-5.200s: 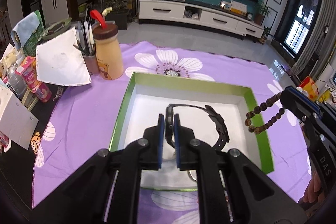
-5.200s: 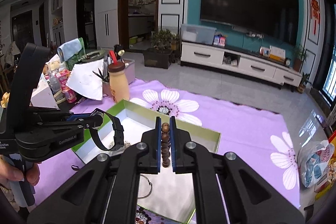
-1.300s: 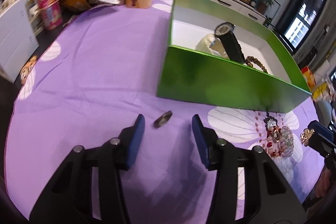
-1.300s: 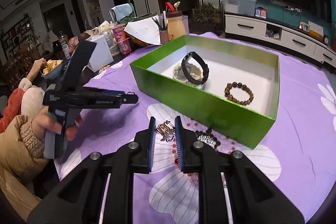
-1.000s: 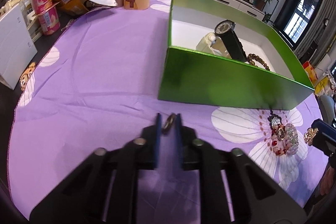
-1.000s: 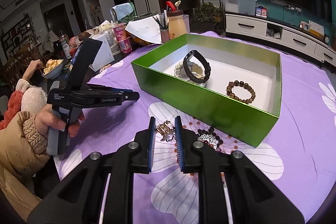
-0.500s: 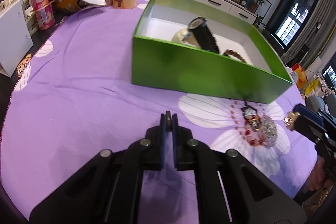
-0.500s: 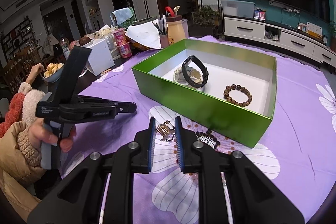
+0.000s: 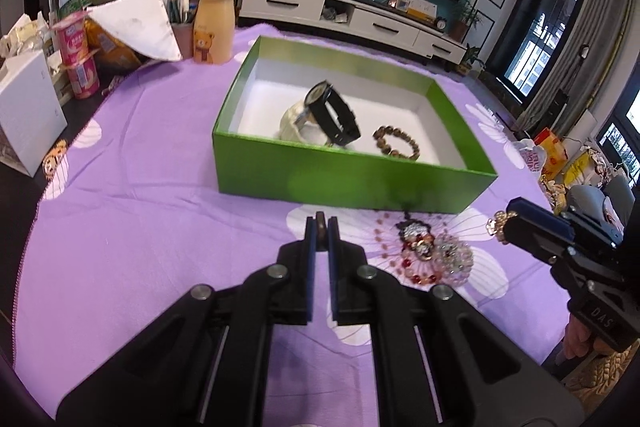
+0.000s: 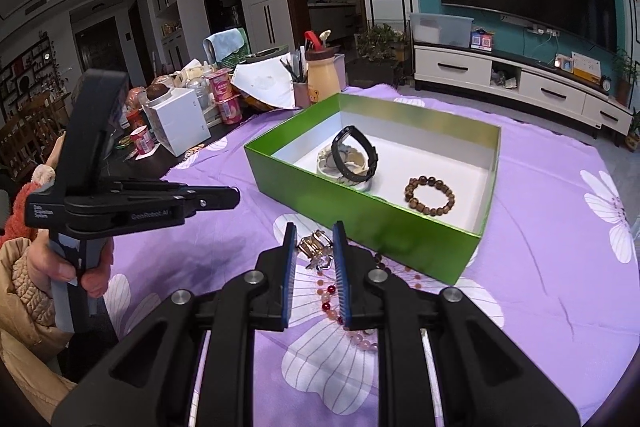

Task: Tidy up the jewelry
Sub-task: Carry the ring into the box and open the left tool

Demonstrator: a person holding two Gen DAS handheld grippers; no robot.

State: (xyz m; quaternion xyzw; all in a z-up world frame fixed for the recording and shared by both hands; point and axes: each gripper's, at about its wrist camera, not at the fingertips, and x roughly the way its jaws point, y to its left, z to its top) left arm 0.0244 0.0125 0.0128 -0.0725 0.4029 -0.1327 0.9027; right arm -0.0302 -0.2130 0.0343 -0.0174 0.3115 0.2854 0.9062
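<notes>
My left gripper [image 9: 321, 227] is shut on a small dark metal ring [image 9: 320, 219], held off the purple cloth in front of the green box [image 9: 352, 183]. In the box lie a black watch [image 9: 334, 115] leaning on a pale bangle [image 9: 292, 121], and a brown bead bracelet [image 9: 396, 147]. My right gripper [image 10: 315, 247] is shut on a small gold ornament [image 10: 314, 245], above a pink and red bead necklace [image 10: 326, 297] that lies on the cloth. In the left wrist view the right gripper [image 9: 505, 227] shows at the right edge, and in the right wrist view the left gripper [image 10: 236, 197] hovers at the left.
A cream bear bottle [image 9: 212, 27], a pen cup [image 9: 182, 35], pink cups [image 9: 78, 55], a white box [image 9: 24, 111] and white paper [image 9: 136, 23] crowd the table's far left. A person's hand and sleeve [image 10: 28, 283] hold the left gripper. Purple flowered cloth [image 9: 140, 187] covers the table.
My left gripper closed on the ring that lay on the cloth and lifted it up toward the box front. My right gripper rose slightly, still holding the gold ornament.
</notes>
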